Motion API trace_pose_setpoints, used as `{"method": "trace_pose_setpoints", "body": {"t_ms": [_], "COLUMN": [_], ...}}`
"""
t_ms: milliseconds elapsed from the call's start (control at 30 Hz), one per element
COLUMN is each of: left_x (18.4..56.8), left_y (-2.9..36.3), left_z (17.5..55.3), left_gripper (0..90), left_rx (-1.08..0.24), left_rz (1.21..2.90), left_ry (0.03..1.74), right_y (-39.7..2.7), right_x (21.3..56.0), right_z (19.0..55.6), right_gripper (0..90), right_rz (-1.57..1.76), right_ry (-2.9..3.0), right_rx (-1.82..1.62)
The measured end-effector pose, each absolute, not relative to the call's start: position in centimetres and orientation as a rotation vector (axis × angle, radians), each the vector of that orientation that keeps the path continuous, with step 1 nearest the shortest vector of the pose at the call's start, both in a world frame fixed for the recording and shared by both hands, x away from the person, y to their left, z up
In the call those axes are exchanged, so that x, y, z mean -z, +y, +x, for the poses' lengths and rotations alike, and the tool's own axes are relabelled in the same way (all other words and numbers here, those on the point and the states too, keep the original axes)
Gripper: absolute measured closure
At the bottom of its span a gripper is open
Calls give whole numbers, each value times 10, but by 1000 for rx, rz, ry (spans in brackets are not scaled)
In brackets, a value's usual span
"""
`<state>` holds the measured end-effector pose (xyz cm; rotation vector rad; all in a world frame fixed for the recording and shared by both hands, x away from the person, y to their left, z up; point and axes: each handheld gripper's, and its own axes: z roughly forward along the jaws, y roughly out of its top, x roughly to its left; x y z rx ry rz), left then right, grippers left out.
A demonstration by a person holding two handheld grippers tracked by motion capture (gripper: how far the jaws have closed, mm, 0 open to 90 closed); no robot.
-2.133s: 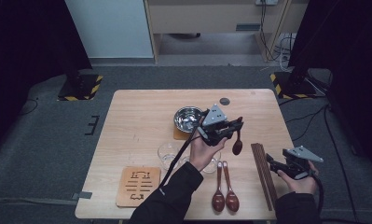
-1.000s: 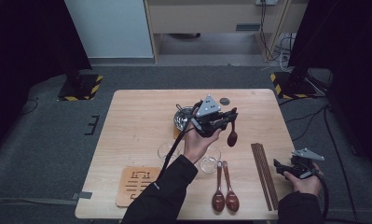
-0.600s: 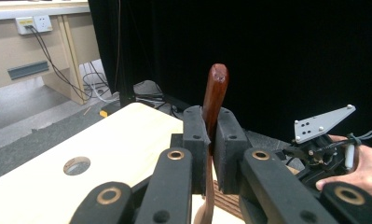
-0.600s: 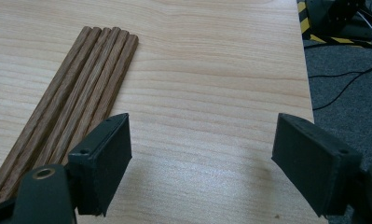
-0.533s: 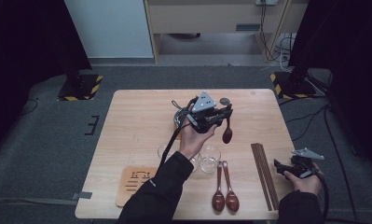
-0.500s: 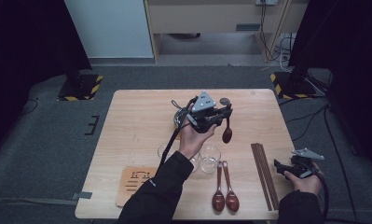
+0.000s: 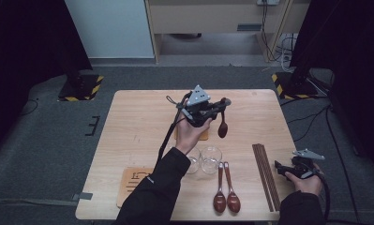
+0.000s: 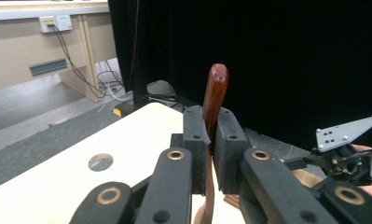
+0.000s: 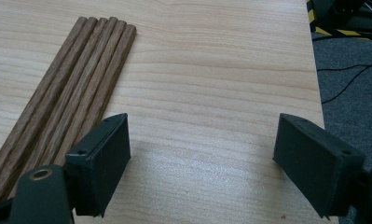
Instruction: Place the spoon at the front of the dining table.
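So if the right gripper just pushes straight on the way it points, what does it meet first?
Most likely bare table. The right gripper is open, tilted down at the wood, with nothing between its jaws. The chopsticks lie off to one side of its line, beside one jaw. Depth is hard to judge.

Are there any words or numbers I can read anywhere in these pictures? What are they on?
Wooden board at the table's near left: dark marks on top, too small and blurred to read.
Spoon in the left gripper: no writing.
Chopsticks: no writing.
Nothing else carries readable text.
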<state>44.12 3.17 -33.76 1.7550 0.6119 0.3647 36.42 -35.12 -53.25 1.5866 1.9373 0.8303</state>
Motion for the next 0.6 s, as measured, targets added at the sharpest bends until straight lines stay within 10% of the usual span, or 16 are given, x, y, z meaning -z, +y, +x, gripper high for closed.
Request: {"method": "trace_pose_setpoints", "body": {"t_ms": [600], "left_x": [342], "left_y": [59], "left_z": [461], "left_gripper": [845], "left_rx": [-406], "left_rz": [1738], "left_ry": [687], "right_y": [-351], "right_x": [534], "right_z": [366], "right_gripper": [151], "right_rz": [1604], "right_ry": [1946], "right_rx": [-807]}}
